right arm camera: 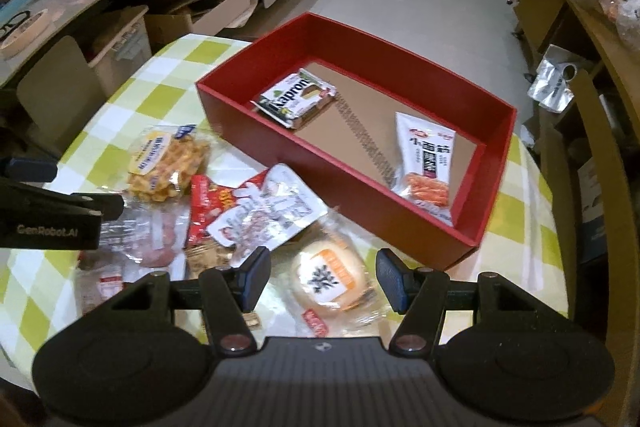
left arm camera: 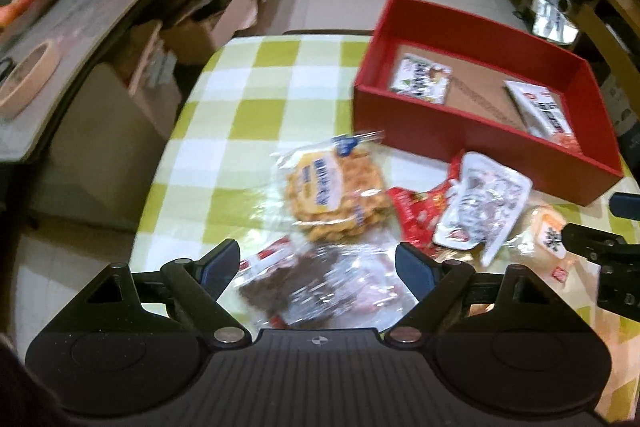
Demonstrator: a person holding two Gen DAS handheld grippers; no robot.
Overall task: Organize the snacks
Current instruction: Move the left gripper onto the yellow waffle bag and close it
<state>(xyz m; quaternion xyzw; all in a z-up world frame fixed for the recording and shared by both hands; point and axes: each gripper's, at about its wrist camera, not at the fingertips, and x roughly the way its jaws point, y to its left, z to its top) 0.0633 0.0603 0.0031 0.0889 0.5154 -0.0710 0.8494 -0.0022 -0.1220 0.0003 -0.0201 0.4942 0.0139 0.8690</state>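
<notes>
A green-and-white checked tablecloth [right arm camera: 132,83] covers the table; upper centre, a rectangular red box [right arm camera: 496,163] with cardboard floor holds two packets: "Kapron" wafer [right arm camera: 294,99] and a white-orange sachet [right arm camera: 426,159]; lower centre, a round wrapped bun [right arm camera: 328,277] lies between the right gripper [right arm camera: 322,281], jaws apart, untouching; left gripper [left arm camera: 318,267] wide, empty, over a clear glossy packet [left arm camera: 320,287]; waffle bag [right arm camera: 166,161] at left.
</notes>
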